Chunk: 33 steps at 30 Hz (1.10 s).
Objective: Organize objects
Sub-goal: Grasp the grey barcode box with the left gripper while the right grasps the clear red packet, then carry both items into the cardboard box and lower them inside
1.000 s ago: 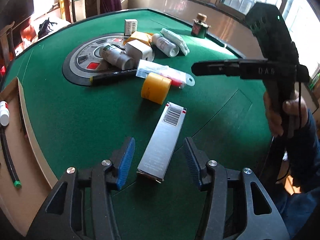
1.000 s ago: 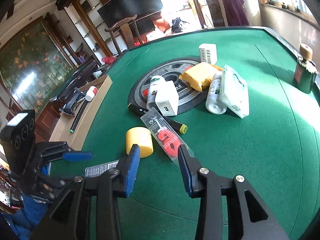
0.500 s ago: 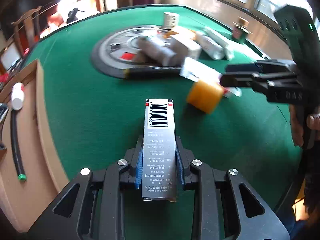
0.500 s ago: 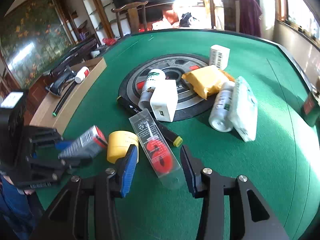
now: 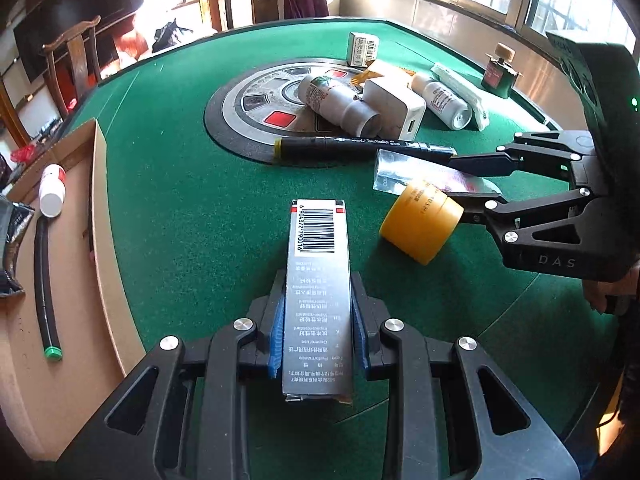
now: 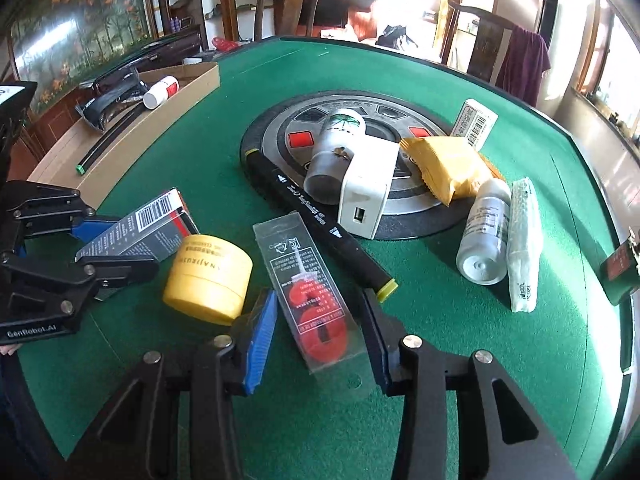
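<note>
Two wrist-cam views over a round green felt table [image 5: 168, 184]. Left gripper [image 5: 318, 332] sits at 6 o'clock in its own view, blue pads clamped on both long sides of a slim grey barcode box [image 5: 319, 280], which points toward 12 w/ the barcode end farthest from the cam. Right gripper [image 6: 320, 328] is at 6 o'clock in its view, jaws apart and just closed a little; between them lies a clear blister pack w/ red contents [image 6: 310, 284], flat on the felt, neither pad pressing on it. A yellow round jar [image 6: 208, 276] lies on its side just beside the pack, at approx 9 o'clock from it. A black marker [image 6: 316, 224] runs diagonally at 12 to 1 o'clock of the pack. Toward 12: a grey disc [image 6: 288, 132] w/ a white bottle [image 6: 334, 156] and white charger [image 6: 366, 196] on it. A cardboard tray [image 5: 100, 208] sits at 9 o'clock in the left view.
</note>
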### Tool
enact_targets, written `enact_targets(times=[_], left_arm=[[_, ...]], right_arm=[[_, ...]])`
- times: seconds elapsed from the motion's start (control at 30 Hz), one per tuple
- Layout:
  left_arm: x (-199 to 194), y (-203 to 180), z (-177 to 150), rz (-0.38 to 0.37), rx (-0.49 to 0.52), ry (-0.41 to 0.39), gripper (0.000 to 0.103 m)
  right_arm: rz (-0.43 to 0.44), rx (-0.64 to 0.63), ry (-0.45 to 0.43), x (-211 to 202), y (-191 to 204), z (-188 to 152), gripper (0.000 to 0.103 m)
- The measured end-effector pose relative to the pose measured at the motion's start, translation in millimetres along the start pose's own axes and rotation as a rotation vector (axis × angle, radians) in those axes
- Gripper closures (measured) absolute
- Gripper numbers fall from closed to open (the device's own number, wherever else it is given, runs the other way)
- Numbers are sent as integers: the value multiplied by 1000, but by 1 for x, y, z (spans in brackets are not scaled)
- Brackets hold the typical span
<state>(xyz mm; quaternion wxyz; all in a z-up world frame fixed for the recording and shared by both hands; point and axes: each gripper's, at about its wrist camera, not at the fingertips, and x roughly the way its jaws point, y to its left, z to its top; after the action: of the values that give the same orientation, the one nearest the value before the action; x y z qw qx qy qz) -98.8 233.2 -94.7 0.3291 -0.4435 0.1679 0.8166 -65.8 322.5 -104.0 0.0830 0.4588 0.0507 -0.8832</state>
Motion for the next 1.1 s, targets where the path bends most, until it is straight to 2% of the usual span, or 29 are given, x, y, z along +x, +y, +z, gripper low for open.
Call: enact_targets(times=[0.3, 0.4, 0.47, 0.53, 0.6, 0.8, 1.1], left_arm=[[1, -1, 1, 1, -1, -6, 77], [1, -2, 1, 5, 2, -6, 76], [1, -2, 0, 8, 4, -7, 75], [1, -2, 0, 7, -3, -5, 74], [1, -2, 0, 13, 0, -8, 74], [0, -5, -2, 29, -1, -27, 77], [-17, 4, 2, 16, -57, -99, 77]], right_arm=[[-2, -29, 0, 3, -1, 4, 52], [13, -10, 3, 3, -4, 4, 52], [13, -16, -3, 1, -2, 3, 57], [14, -33, -9, -1, 3, 1, 72], [1, -44, -18, -3, 10, -1, 76], [-14, 29, -80, -20, -1, -3, 76], [47, 153, -191, -44, -9, 0, 76]])
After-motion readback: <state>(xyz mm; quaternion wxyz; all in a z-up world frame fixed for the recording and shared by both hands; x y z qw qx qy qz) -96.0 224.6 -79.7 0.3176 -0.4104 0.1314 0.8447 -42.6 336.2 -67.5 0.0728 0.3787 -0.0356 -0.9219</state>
